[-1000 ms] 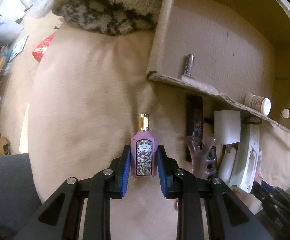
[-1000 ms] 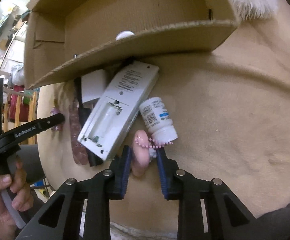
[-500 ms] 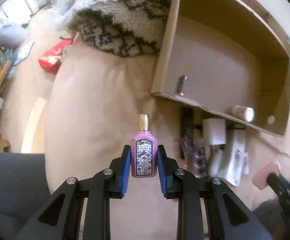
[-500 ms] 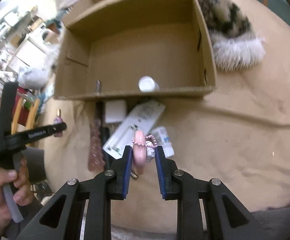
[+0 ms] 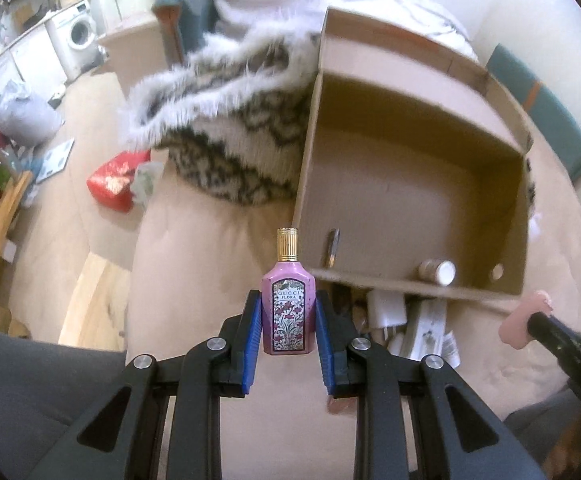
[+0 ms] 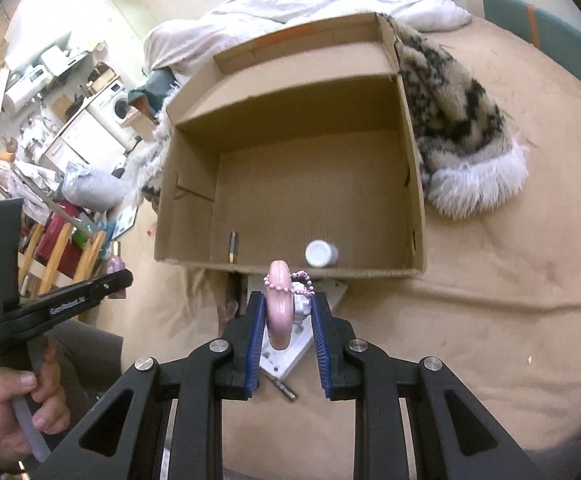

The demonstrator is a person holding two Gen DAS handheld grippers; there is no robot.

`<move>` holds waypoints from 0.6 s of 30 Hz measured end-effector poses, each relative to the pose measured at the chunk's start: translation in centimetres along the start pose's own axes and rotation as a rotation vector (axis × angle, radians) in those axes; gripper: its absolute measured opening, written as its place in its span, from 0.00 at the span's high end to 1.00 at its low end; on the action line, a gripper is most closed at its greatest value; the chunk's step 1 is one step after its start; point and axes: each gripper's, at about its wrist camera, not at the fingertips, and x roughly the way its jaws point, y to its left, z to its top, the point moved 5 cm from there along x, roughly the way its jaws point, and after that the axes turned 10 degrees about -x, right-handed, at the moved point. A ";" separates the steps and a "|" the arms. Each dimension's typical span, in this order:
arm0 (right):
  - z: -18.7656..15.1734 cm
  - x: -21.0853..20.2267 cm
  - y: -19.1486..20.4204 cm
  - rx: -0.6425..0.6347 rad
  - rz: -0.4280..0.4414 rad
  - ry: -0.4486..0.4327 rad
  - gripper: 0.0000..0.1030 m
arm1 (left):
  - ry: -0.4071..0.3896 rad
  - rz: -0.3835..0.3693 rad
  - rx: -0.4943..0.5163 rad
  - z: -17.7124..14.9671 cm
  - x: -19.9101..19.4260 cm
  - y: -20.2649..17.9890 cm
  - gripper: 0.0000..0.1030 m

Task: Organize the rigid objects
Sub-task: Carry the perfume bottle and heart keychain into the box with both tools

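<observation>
Perfume [image 5: 288, 312] and pink ring [image 6: 278, 304], each clamped in a tool [image 5: 288, 332] [image 6: 282, 332], now lifted off bed [image 6: 490, 300], level with box [image 6: 290, 184].

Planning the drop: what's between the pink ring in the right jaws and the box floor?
In the right wrist view, only the cardboard box's near wall separates the pink ring from its floor.

An upright pink perfume bottle [image 5: 288, 312] (gold cap, floral label) and a pink ring-shaped trinket [image 6: 278, 304] with bead chain — both clamped, lifted before the open cardboard box [image 6: 416, 200].
</observation>
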 end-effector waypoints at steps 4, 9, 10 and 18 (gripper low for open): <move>1.0 -0.3 -0.1 -0.003 0.007 -0.022 0.76 | -0.032 -0.015 0.026 1.0 -1.0 -1.3 0.78; 2.3 -0.3 -0.4 0.002 0.010 -0.037 0.76 | -0.049 -0.020 0.047 2.1 -1.1 -2.7 0.78; 2.6 -0.3 -0.5 0.002 0.011 -0.040 0.76 | -0.053 -0.019 0.051 2.4 -1.0 -3.0 0.78; 5.5 0.6 -1.3 -0.015 0.003 -0.058 0.76 | -0.059 -0.024 0.095 4.1 0.2 -5.0 0.78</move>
